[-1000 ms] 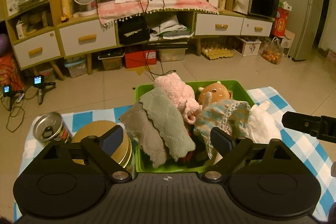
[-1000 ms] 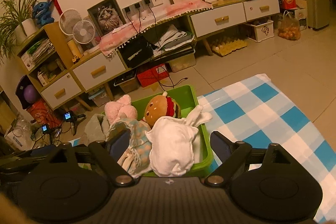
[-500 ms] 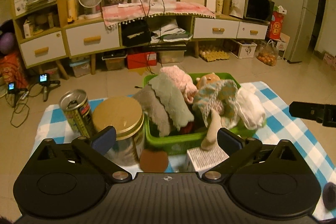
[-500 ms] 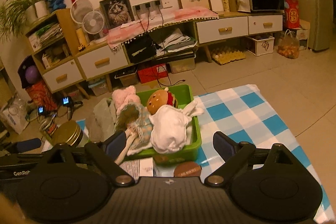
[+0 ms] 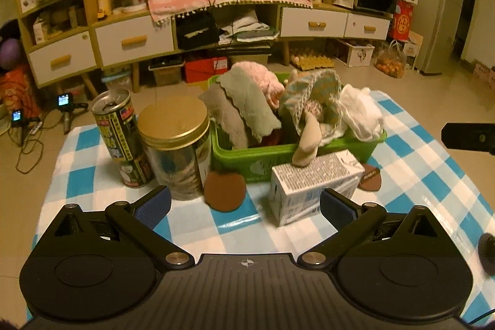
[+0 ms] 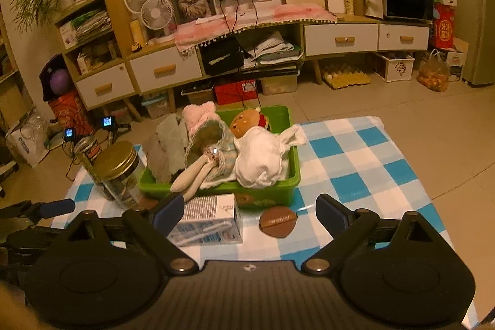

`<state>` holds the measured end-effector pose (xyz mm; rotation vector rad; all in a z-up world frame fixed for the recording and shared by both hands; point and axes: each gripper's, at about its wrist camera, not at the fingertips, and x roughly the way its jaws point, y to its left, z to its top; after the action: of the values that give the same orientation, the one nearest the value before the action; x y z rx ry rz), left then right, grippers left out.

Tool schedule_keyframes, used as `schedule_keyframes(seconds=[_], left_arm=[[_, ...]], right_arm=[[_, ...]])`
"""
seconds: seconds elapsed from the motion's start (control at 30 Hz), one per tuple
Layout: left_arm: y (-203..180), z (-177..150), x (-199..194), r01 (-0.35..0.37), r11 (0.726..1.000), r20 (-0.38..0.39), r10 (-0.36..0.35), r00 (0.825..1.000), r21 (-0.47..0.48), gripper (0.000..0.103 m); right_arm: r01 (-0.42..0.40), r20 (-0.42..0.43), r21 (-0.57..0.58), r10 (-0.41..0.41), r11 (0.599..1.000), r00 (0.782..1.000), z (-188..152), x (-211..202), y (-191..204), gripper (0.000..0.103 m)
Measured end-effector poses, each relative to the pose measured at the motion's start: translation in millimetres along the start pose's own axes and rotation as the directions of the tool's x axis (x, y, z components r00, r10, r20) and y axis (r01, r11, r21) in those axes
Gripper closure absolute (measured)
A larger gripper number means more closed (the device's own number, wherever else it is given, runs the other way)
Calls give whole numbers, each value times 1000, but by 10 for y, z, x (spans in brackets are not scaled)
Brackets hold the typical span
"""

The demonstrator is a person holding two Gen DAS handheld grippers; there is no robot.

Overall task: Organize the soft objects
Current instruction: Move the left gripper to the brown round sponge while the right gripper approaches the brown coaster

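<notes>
A green bin (image 5: 247, 164) on the blue-checked tablecloth (image 5: 417, 175) is piled with soft things: a grey-green cloth (image 5: 247, 107), a pink plush (image 5: 267, 81), a doll in a teal dress (image 5: 312, 101) with its leg over the rim, a white plush (image 5: 362, 110) and a burger plush (image 6: 244, 121). My left gripper (image 5: 244, 206) hangs open in front of the bin and holds nothing. My right gripper (image 6: 250, 212) stands to the right of it, jaws opening, with nothing pressed between the pads.
In front of the bin lie a milk carton (image 5: 312, 178) and two brown round pads (image 5: 224, 190) (image 6: 277, 221). A drink can (image 5: 119, 126) and a gold-lidded jar (image 5: 174, 144) stand left of the bin. Cabinets line the far wall.
Both grippers have drawn back from the bin, bringing the carton, the jar and the brown pads into view. The right gripper's view has rolled level and its jaws stand wider.
</notes>
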<state>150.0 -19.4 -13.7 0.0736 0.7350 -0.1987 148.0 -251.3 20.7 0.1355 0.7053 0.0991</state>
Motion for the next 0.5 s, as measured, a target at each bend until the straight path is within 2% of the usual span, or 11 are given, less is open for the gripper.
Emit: schedule_keyframes(seconds=[0.23, 0.5], left_arm=[[6, -166, 64, -10, 999, -28, 11, 1000, 42, 5], [77, -383, 221, -16, 998, -78, 21, 997, 63, 5]], right_arm=[[13, -28, -38, -14, 999, 1000, -77, 25, 14, 39], [26, -101, -70, -33, 997, 994, -286, 193, -19, 38]])
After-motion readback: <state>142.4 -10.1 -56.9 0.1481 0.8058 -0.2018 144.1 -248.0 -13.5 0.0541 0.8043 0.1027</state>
